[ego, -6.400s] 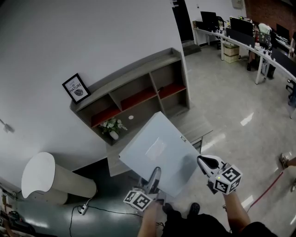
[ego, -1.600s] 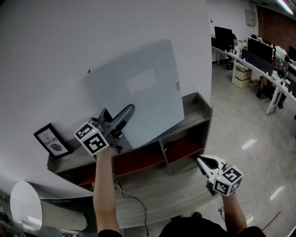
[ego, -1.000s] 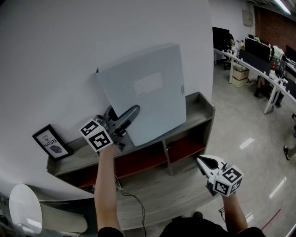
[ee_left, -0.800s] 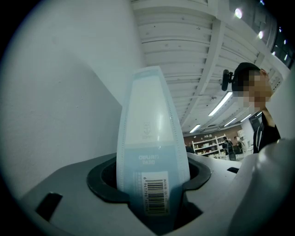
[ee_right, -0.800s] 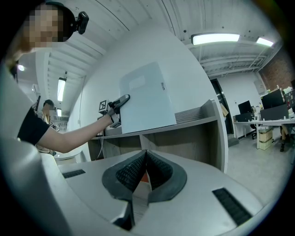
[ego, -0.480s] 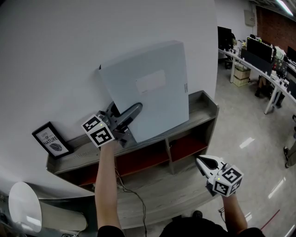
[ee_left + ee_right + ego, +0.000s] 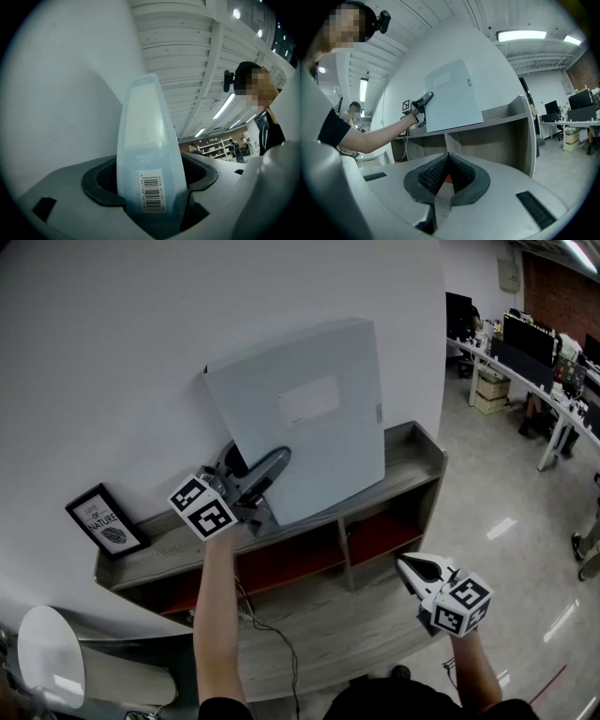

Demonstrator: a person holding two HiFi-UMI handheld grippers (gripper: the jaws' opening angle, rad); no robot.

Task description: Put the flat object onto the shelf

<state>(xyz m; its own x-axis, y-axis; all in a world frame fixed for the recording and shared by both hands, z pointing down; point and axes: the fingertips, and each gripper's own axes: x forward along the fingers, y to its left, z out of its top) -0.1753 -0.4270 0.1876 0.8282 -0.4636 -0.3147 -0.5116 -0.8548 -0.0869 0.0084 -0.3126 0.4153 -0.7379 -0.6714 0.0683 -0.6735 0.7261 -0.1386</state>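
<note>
L gripper (image 7: 261, 470) jaws just opening, binder (image 7: 300, 418) loose btwn; looks stiff, light, slick, so pinch low edge. R gripper (image 7: 412, 568) closed, empty.

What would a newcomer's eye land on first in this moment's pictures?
The pale folder stands on top of the grey shelf, against the white wall. The left hand-held gripper sits at its lower left, jaws just having opened wider around its spine. The right hand-held gripper hangs shut, lower right.
</note>
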